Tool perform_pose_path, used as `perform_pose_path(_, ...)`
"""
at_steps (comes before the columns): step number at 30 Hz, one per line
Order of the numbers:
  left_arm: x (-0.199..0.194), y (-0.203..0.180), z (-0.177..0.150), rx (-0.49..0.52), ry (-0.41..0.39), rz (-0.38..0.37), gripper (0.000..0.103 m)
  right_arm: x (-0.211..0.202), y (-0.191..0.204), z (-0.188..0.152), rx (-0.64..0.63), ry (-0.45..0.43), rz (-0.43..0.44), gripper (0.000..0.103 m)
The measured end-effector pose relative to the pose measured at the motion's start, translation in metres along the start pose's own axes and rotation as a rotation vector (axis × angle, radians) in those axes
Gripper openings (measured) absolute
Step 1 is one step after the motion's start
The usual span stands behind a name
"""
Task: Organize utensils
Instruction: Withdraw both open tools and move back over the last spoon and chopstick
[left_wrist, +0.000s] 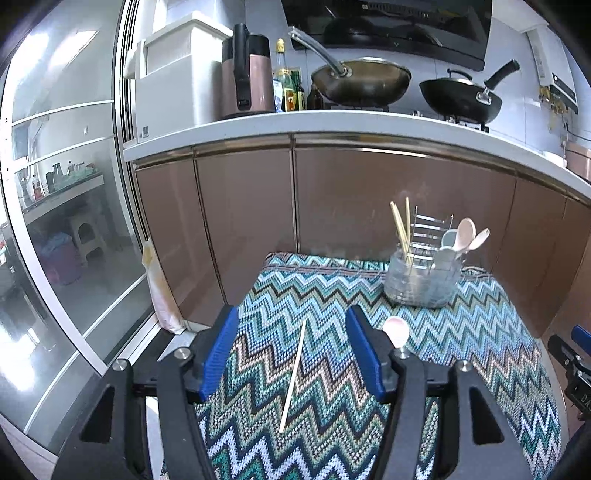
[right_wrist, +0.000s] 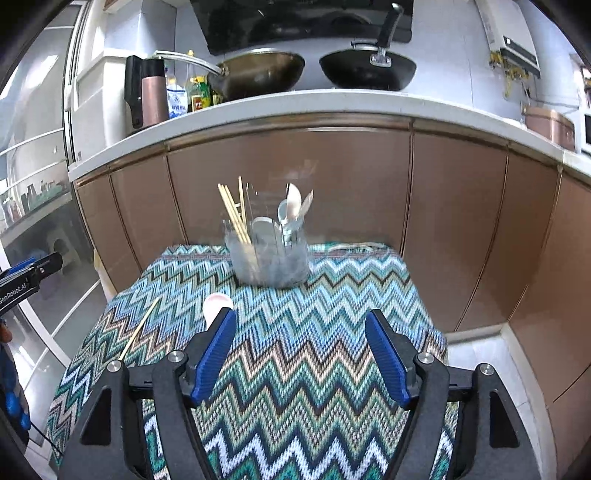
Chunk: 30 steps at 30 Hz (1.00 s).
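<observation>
a small table draped in a zigzag cloth (left_wrist: 461, 332) stands against brown cabinet doors (left_wrist: 369, 192), filling the lower middle of both views. at the cloth's far edge sits a clear utensil holder (right_wrist: 271, 258) with chopsticks (right_wrist: 232, 214) leaning on its left side and pale spoons (right_wrist: 295, 206) on its right. one loose chopstick (left_wrist: 293, 373) lies on the cloth between the spread fingers of the left gripper (left_wrist: 291, 358), pointing away. a pink spoon (left_wrist: 397, 330) lies just right of it, partly hidden behind a blue pad. the right gripper (right_wrist: 301, 354) is spread wide too, over bare cloth, holding nothing. along the top of the frame a white counter (right_wrist: 332, 101) carries two woks (right_wrist: 365, 70), bottles and a pink kettle (left_wrist: 247, 77); glass sliding doors (left_wrist: 62, 206) fill the left.
</observation>
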<state>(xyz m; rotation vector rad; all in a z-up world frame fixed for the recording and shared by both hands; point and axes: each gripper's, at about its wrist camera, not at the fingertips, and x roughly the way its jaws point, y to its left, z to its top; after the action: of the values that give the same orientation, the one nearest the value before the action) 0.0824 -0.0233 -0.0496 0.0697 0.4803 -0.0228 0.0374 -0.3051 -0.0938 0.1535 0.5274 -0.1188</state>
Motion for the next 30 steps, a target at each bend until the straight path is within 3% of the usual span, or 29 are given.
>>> perform_pose_path(11, 0.002, 0.015, -0.015, -0.037, -0.005, 0.013, 0.058, -0.010, -0.006, -0.015, 0.006, -0.041, -0.055, 0.090)
perform_pose_path(20, 0.015, 0.035, -0.031, -0.005, 0.101, 0.041, 0.058, -0.017, 0.010, -0.026, -0.088, -0.034, -0.017, 0.091)
perform_pose_path(24, 0.026, 0.051, -0.041, -0.018, 0.173, 0.033, 0.058, -0.011, 0.016, -0.031, -0.154, 0.015, -0.024, 0.091)
perform_pose_path(30, 0.038, 0.070, -0.047, -0.048, 0.246, 0.047, 0.058, -0.004, 0.011, -0.036, -0.145, 0.066, 0.023, 0.087)
